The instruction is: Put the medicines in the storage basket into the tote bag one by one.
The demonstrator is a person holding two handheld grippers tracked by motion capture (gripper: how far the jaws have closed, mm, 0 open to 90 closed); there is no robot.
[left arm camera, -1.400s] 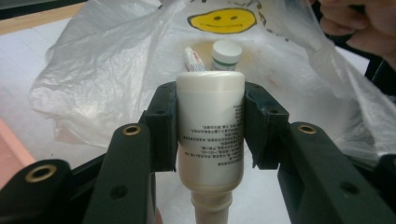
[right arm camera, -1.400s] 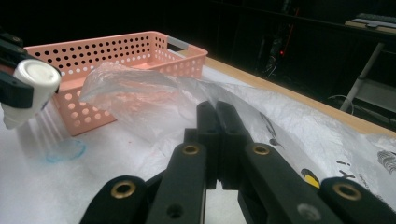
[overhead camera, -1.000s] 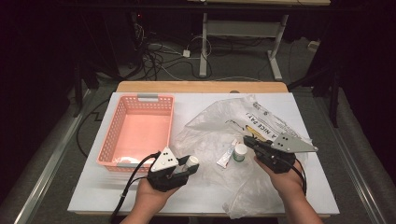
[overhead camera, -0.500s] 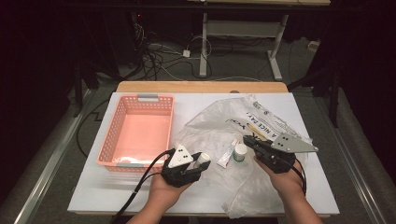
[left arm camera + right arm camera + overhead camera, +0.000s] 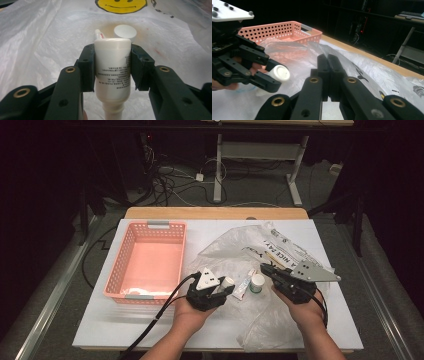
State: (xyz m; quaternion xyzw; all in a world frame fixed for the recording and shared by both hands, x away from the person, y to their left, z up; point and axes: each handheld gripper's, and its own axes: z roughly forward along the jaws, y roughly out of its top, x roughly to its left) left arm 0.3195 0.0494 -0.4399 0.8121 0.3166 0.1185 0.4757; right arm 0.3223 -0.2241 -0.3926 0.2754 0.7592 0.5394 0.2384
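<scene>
White plastic is what the left hand-held gripper (image 5: 113, 72) is squeezing: a small white bottle (image 5: 113, 67), pinched tight between its two black jaws. From the high view, the bottle (image 5: 226, 282) is sitting near the middle of the desk (image 5: 125, 325), just at 3 o'clock from the pink basket (image 5: 125, 265) and over the crinkly clear bag (image 5: 235, 255).

The right hand-held gripper (image 5: 329, 65) is resting at 3 o'clock from the bottle, with its jaws pressed together and nothing between them. It is lying over the bag near the printed words.

I think the job is moving the small things out of the bag and into the basket. It looks like it is only starting. The basket is looking empty inside, so nothing is packed yet. One bottle is picked up but is not in the basket yet. Two more things are waiting on the bag, between the two grippers: a thin tube (image 5: 244, 287) and a little round jar (image 5: 257, 282), side by side.

Counting now: one basket, one bag, one bottle, one tube, one jar, and two hand-held grippers.
</scene>
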